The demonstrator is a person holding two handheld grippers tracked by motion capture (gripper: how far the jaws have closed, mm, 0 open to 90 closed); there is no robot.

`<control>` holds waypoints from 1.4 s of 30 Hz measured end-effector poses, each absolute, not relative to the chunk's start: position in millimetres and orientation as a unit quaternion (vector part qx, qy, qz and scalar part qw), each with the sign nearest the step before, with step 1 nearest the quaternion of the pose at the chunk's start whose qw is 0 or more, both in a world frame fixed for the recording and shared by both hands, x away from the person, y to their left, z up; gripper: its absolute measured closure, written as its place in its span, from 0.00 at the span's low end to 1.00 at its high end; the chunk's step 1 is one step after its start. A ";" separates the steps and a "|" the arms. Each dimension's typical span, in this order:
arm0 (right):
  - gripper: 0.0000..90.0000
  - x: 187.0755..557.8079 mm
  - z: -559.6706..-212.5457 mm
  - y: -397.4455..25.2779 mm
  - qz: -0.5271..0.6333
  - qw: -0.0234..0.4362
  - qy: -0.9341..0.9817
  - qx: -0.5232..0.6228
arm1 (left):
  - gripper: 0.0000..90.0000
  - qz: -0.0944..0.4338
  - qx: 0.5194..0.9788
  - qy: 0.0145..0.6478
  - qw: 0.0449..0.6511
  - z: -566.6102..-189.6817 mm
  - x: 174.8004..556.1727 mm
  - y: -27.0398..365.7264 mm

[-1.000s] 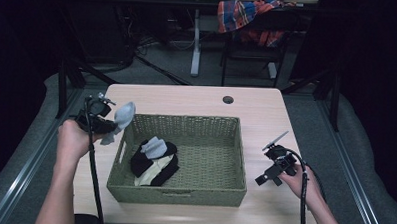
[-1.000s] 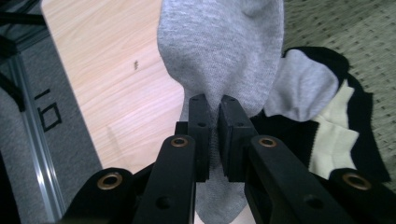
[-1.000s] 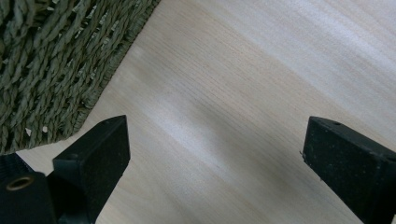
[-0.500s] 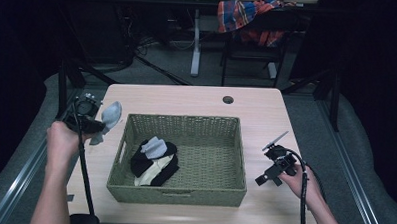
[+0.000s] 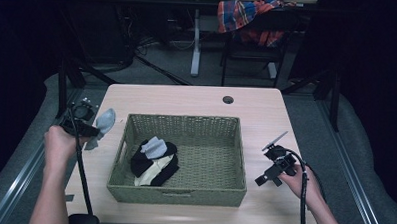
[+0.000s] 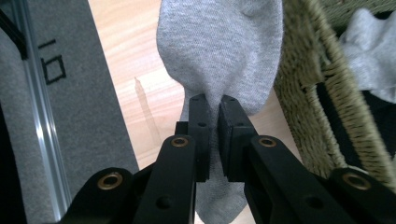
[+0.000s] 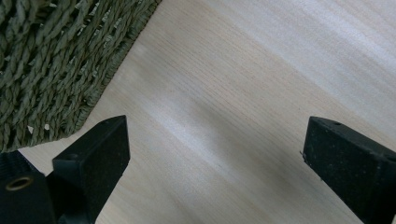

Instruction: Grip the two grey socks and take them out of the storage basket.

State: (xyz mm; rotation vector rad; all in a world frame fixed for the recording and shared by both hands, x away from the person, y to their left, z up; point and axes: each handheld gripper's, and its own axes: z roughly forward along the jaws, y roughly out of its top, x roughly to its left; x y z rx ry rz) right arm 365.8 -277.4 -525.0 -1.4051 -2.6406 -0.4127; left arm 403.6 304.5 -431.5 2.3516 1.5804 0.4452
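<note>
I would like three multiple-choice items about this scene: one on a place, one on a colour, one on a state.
1. Where is the left hand-held gripper?
A. left of the basket
B. inside the basket
C. right of the basket

2. What colour is the sock it holds?
A. red
B. grey
C. green

3. How are the jaws of the right hand-held gripper?
A. shut on a sock
B. shut on the basket rim
C. open

Answers: 1 A, the high view shows it beside the basket's left wall. 2 B, the left gripper view shows grey fabric. 3 C, bare table lies between its jaws.
</note>
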 end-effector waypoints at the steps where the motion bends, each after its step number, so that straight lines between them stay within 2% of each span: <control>1: 0.08 365.9 -525.1 -277.4 -0.136 0.061 -0.873 -0.464 | 0.94 0.150 0.814 0.545 0.134 -433.6 404.4 305.3; 11: 0.08 366.0 -524.7 -277.8 -0.132 0.061 -0.876 -0.460 | 0.94 0.135 0.816 0.550 0.117 -458.8 411.7 307.6; 19: 0.08 365.1 -525.8 -276.9 -0.141 0.061 -0.870 -0.468 | 0.94 0.146 0.807 0.559 0.119 -477.1 415.7 312.8; 42: 0.08 366.4 -525.5 -277.6 -0.130 0.062 -0.877 -0.459 | 0.94 0.125 0.818 0.551 0.107 -504.9 424.1 308.8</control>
